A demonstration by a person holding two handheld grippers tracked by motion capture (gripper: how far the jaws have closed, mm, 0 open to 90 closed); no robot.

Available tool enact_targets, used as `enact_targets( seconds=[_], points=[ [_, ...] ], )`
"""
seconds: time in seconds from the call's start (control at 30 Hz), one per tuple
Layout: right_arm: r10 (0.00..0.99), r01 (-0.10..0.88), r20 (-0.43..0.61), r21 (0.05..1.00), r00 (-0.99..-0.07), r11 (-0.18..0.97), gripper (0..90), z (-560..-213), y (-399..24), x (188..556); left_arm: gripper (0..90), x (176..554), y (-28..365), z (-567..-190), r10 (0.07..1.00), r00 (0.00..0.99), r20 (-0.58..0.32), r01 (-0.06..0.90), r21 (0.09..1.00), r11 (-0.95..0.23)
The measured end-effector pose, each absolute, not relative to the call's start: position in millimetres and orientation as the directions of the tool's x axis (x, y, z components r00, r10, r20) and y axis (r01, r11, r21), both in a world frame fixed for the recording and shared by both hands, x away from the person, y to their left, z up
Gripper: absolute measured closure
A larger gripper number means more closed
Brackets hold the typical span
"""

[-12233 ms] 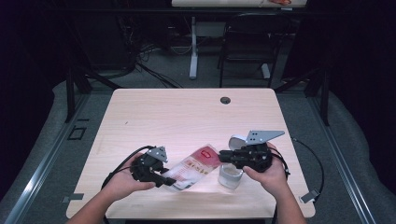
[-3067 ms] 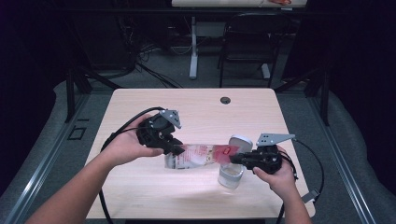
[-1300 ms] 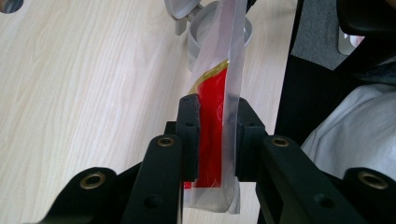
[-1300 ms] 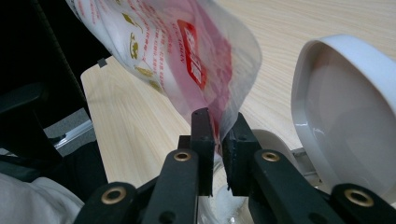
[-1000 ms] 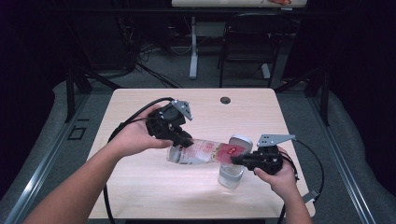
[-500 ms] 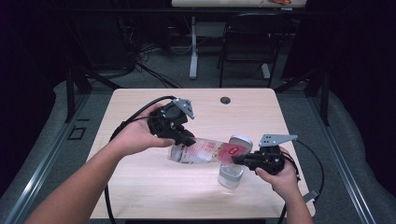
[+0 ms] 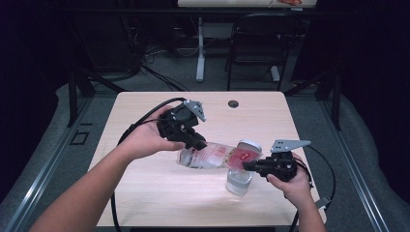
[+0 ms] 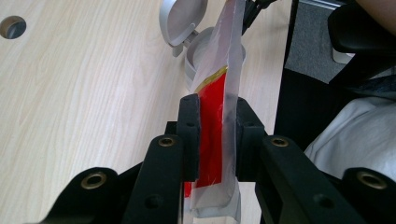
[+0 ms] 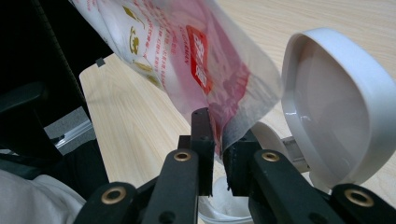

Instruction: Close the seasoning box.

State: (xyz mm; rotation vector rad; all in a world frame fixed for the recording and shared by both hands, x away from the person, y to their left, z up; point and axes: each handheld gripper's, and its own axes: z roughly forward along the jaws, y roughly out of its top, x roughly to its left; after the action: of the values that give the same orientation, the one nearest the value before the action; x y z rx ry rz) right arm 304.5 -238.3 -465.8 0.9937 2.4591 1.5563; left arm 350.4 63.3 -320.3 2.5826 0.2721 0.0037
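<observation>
the left tool (image 7: 197, 143) pinches the raised end of the bag (image 7: 212, 155), and the right tool (image 7: 247, 166) pinches its low corner over the open jar (image 7: 239, 180) on the worktop (image 7: 145, 193). tip slowly, keeping that corner inside the rim.

Light wood-grain desk (image 7: 145, 203), rectangular with rounded corners, on a grey carpeted floor (image 7: 338, 130). Near the far edge, a small round dark cable hole (image 7: 233, 103) (also seen in the left gripper view (image 8: 12, 26)). Towards the right front, a small clear container (image 7: 239, 180) standing upright on the surface, hinged round lid (image 7: 249, 145) flipped open.
</observation>
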Motion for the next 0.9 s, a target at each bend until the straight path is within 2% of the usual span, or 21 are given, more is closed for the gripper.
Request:
enact_targets(
  seconds=[0.9],
  points=[
    [0.543, 0.490, 0.285, 0.826, -0.790, 0.278, 83.6, -468.7, -241.4, 305.0, 76.2, 354.8, 55.6, -315.7, 0.190, 0.980, -0.049, 0.187, 0.528, -0.828]
  ],
)
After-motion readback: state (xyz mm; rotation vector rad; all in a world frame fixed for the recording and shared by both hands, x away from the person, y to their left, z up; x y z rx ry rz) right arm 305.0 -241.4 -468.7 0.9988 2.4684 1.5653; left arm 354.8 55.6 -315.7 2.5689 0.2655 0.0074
